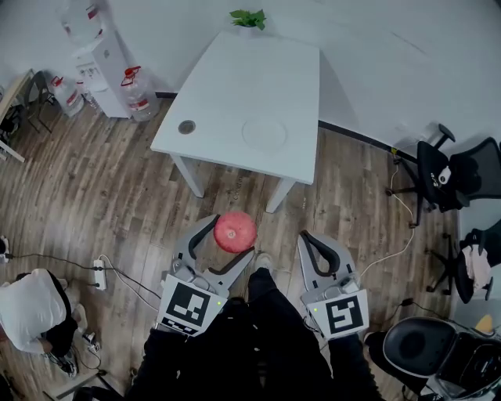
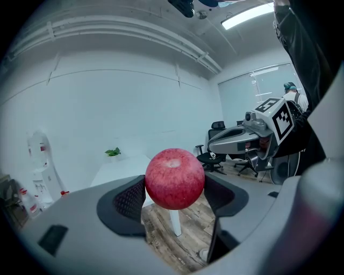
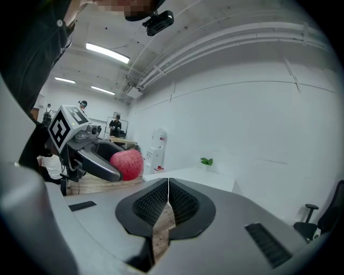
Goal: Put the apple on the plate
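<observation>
A red apple (image 1: 235, 231) is clamped between the jaws of my left gripper (image 1: 227, 235), held in the air above the wood floor in front of the white table (image 1: 235, 86). The left gripper view shows the apple (image 2: 174, 178) filling the gap between the two black pads. A white plate (image 1: 264, 131) lies on the table's near half, hard to tell from the tabletop. My right gripper (image 1: 315, 244) hangs beside the left one, shut with nothing in it; its pads (image 3: 183, 203) meet along a thin line. The apple (image 3: 127, 164) shows at the left of that view.
A small round dark thing (image 1: 186, 127) sits on the table's left side and a green plant (image 1: 248, 18) at its far end. A water dispenser (image 1: 102, 66) with bottles stands far left. Office chairs (image 1: 450, 168) stand right. A person (image 1: 35, 309) crouches low left by a power strip (image 1: 99, 274).
</observation>
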Motion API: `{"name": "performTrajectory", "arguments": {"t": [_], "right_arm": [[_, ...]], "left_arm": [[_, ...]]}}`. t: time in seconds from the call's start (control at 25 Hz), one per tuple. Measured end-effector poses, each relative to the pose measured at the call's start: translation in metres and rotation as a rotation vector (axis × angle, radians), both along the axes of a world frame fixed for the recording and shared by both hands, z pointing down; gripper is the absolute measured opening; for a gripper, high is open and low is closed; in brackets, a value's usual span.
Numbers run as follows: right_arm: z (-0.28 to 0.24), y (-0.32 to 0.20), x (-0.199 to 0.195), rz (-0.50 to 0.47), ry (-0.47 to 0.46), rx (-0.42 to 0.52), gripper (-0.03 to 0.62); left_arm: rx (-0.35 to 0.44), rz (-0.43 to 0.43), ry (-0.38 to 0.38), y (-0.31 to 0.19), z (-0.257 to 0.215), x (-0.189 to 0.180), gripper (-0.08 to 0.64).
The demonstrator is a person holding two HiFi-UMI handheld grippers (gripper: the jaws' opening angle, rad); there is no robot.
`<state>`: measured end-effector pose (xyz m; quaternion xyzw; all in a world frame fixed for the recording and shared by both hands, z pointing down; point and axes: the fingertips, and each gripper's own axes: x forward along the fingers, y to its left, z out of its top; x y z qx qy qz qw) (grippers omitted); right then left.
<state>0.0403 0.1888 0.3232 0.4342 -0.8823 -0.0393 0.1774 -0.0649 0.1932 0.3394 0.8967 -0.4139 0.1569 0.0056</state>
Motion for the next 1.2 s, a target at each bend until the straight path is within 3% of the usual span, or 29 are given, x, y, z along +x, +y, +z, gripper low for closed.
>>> {"name": "performTrajectory", "arguments": {"t": [0.36,0.52,1.0,1.2], "right_arm": [[0.002,-0.067,0.024,-0.055,-0.005,-0.018,0.041],[0.0,-0.099,0.034,-0.087,-0.003,-0.022,0.041],[0.0,-0.167,0.06,-0.152,-0.011,-0.01,0.041],[0.0,-0.181,0.069,-0.159,-0.017,-0.01,0.041]], "left_arm": [[0.001,-0.04,-0.009,-0.061,0.0,0.029,0.352],[-0.028,-0.096,0.018,-0.09,-0.004,0.039,0.351],[0.036,-0.105,-0.042,-0.151,-0.002,0.066,0.351],[-0.005,-0.161,-0.01,-0.164,-0.005,0.074,0.351]]}}
